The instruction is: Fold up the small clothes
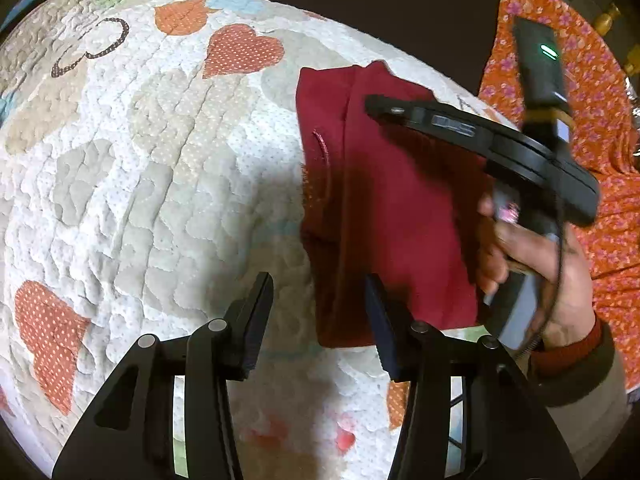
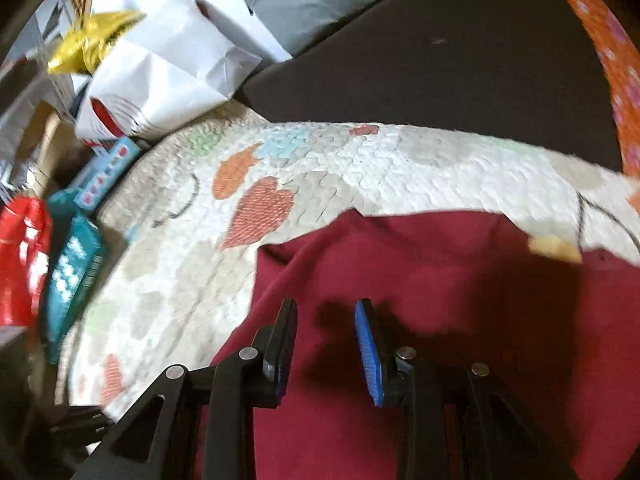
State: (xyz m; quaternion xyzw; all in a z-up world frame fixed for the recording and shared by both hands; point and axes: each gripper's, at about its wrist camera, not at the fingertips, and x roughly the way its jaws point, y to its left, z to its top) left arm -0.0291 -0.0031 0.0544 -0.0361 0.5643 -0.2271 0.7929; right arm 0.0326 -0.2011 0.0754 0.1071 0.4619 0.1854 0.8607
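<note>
Right now we see the folded dark-red fabric garment lying flat on a white quilted cover with orange heart patches, towards its right side, with a curved stitched seam showing near the garment's left edge. Our left tool hangs just above the garment's near left corner, its fingers spread apart and gripping nothing. Our right tool hovers over the same red garment, its black and blue pads likewise parted with only cloth below them; whether they touch the cloth we cannot tell. From the left wrist view, the right hand wraps around the right tool's handle above the garment's right edge, a red cuff at the wrist. An orange flowered cloth lies beyond the quilt. At the quilt's far left edge sit a crumpled white paper bag, teal boxes and a shiny red packet.
</note>
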